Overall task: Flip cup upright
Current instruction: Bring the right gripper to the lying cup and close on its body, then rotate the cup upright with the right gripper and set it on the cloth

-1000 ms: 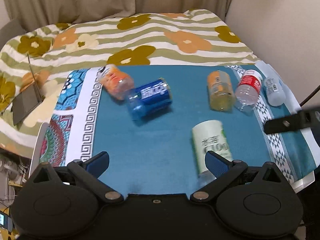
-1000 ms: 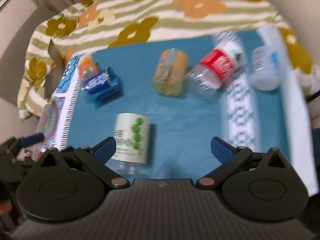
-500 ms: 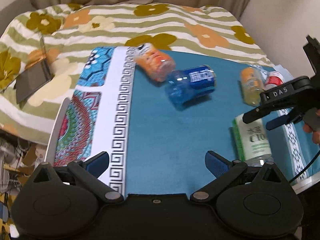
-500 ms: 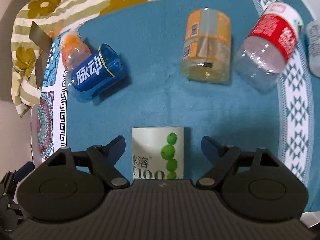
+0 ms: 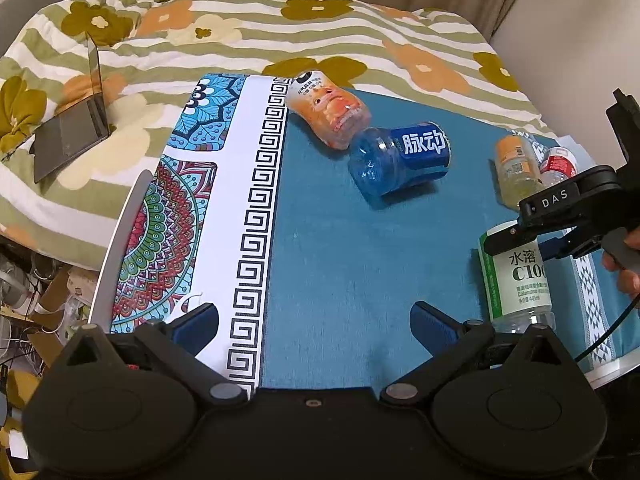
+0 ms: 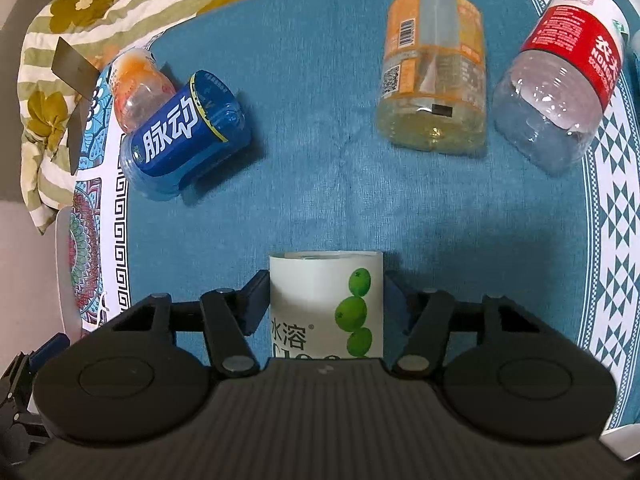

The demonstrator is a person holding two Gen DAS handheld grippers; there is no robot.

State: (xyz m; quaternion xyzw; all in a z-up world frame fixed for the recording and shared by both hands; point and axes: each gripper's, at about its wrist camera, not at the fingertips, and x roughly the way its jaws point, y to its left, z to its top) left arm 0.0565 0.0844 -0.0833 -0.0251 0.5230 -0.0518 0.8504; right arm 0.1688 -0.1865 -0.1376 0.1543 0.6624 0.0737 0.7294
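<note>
The green-labelled cup (image 6: 326, 304), a cut bottle with a white and green label, lies on its side near the front edge of the table (image 5: 340, 248), toward its right end, on the teal cloth. The right gripper (image 6: 326, 300) has its two blue-padded fingers against either side of the cup, pinching it; in the left wrist view the same gripper (image 5: 556, 236) sits over the cup's (image 5: 516, 280) upper part. The left gripper (image 5: 314, 324) hangs spread wide above the front edge near the patterned left border of the cloth, holding nothing. Toward the back left corner the blue cup (image 6: 184, 136) lies touching the orange cup (image 6: 138, 88). Toward the back right lie the yellow cup (image 6: 434, 80) and the red-labelled cup (image 6: 560, 80), side by side.
</note>
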